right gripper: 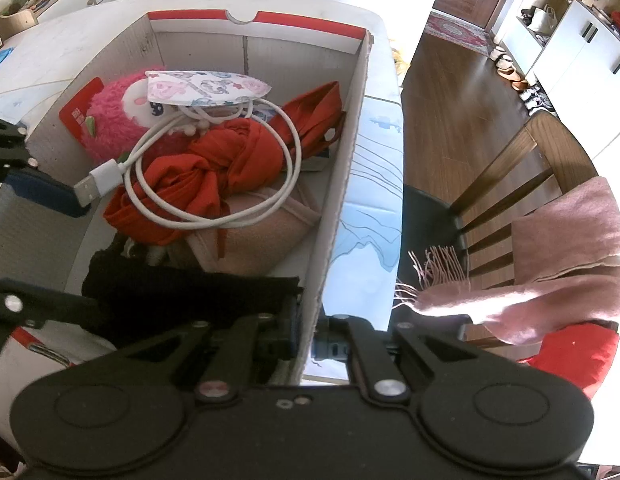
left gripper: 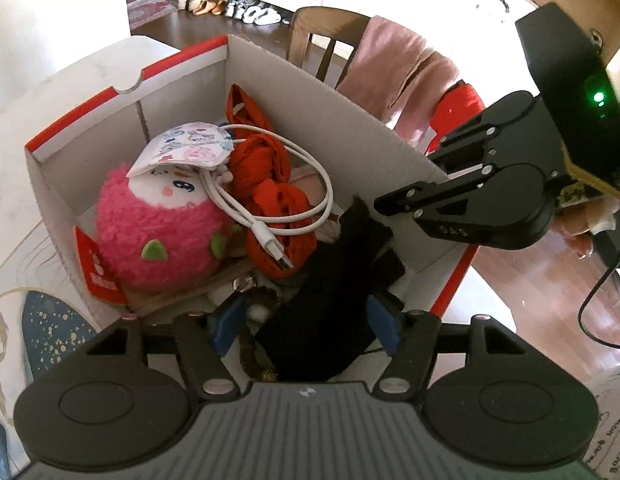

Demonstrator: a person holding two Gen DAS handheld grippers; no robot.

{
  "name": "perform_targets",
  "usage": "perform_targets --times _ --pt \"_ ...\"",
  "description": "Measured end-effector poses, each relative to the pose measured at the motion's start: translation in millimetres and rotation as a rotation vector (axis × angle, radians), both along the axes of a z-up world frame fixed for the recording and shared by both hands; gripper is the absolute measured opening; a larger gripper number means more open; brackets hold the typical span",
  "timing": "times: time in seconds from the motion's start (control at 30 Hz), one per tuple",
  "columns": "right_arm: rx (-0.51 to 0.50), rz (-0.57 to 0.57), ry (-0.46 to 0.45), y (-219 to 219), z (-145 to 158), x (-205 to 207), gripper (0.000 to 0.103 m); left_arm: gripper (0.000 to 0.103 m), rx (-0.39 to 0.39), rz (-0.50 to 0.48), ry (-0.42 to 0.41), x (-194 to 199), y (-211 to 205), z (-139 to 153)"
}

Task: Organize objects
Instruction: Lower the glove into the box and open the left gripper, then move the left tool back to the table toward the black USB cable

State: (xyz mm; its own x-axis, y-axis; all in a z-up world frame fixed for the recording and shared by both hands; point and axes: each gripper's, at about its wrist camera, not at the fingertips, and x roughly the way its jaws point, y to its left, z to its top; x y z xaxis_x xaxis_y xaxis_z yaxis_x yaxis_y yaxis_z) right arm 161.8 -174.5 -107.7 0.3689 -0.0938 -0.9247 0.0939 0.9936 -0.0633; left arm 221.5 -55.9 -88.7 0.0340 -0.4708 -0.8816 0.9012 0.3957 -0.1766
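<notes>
An open red-and-white cardboard box (left gripper: 125, 92) (right gripper: 245, 20) stands on the table. In it lie a pink plush toy (left gripper: 161, 232) (right gripper: 109, 120), a patterned face mask (left gripper: 185, 148) (right gripper: 205, 86), a coiled white USB cable (left gripper: 269, 216) (right gripper: 213, 200), a knotted red cloth (left gripper: 269, 184) (right gripper: 221, 168), a folded pink cloth (right gripper: 261, 240) and a black cloth (left gripper: 338, 300) (right gripper: 181, 296). My left gripper (left gripper: 305, 324) hangs open over the box's near end, its blue pads (right gripper: 41, 192) either side of the black cloth without pressing it. My right gripper (right gripper: 310, 344) (left gripper: 380, 202) is shut on the box's right wall.
A wooden chair (right gripper: 522, 184) (left gripper: 310, 40) stands close beside the table, draped with a pink fringed scarf (right gripper: 550, 264) (left gripper: 398, 68) over something red (right gripper: 574, 352). The painted tabletop (right gripper: 374, 184) runs along the box's right side. Beyond it are wooden floor and shoes.
</notes>
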Motion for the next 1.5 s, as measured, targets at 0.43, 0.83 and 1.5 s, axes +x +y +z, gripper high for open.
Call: perform_targets --times 0.43,0.83,1.5 --pt "-0.006 0.005 0.003 1.1 0.4 0.1 0.005 0.066 -0.125 0.124 -0.026 11.2 54.3 42.5" --pt "-0.005 0.008 0.009 1.0 0.4 0.0 0.005 0.076 -0.097 0.364 -0.129 55.1 123.1 43.1" --pt "-0.013 0.008 0.019 1.4 -0.6 1.3 0.006 0.087 0.142 0.779 0.0 79.4 163.2 -59.9"
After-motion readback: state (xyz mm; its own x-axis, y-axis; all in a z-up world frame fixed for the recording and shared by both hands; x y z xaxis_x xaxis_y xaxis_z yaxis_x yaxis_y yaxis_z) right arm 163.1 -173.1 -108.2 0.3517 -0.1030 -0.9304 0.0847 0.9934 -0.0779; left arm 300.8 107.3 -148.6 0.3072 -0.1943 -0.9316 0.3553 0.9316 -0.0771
